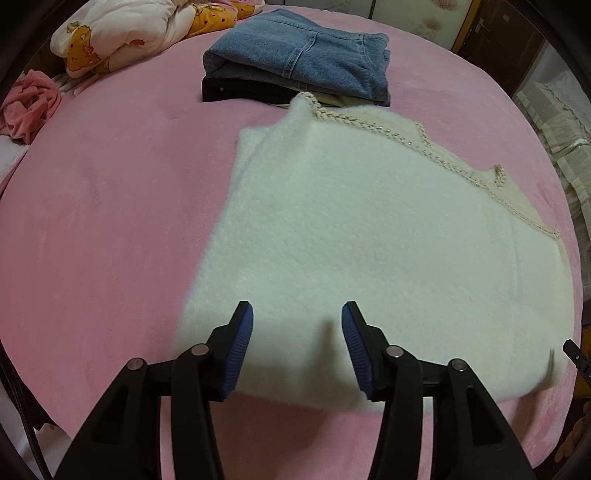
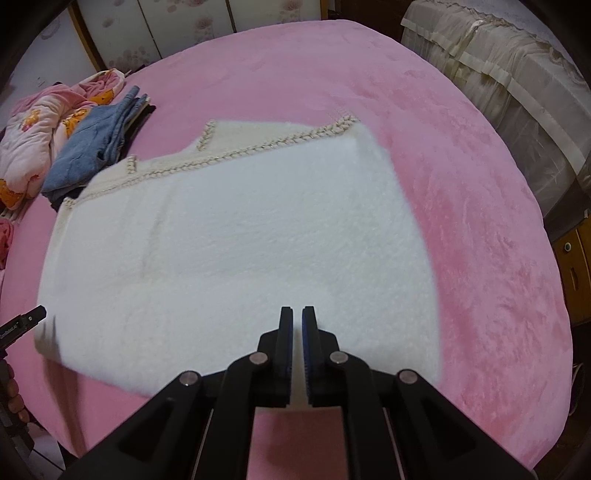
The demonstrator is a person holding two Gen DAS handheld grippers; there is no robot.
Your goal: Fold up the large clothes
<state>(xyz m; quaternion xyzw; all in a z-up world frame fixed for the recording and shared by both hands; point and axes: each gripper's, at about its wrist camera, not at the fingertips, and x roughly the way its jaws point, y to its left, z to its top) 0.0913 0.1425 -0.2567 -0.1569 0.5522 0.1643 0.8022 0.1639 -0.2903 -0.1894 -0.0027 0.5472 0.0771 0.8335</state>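
A fluffy white garment with braided trim (image 1: pixel 369 229) lies folded on the pink bed cover (image 1: pixel 110 221); it also shows in the right wrist view (image 2: pixel 240 243). My left gripper (image 1: pixel 297 317) is open and empty, its blue pads (image 1: pixel 242 332) spread just above the garment's near edge. My right gripper (image 2: pixel 297 317) is shut with only a thin slit between the pads, over the garment's near edge. I cannot tell whether any cloth is pinched in it.
A stack of folded jeans and dark clothes (image 1: pixel 299 59) lies behind the garment, also in the right wrist view (image 2: pixel 96 144). A patterned quilt (image 1: pixel 122 29) and a pink cloth (image 1: pixel 29 107) lie at the bed's left. A covered cabinet (image 2: pixel 517 96) stands right.
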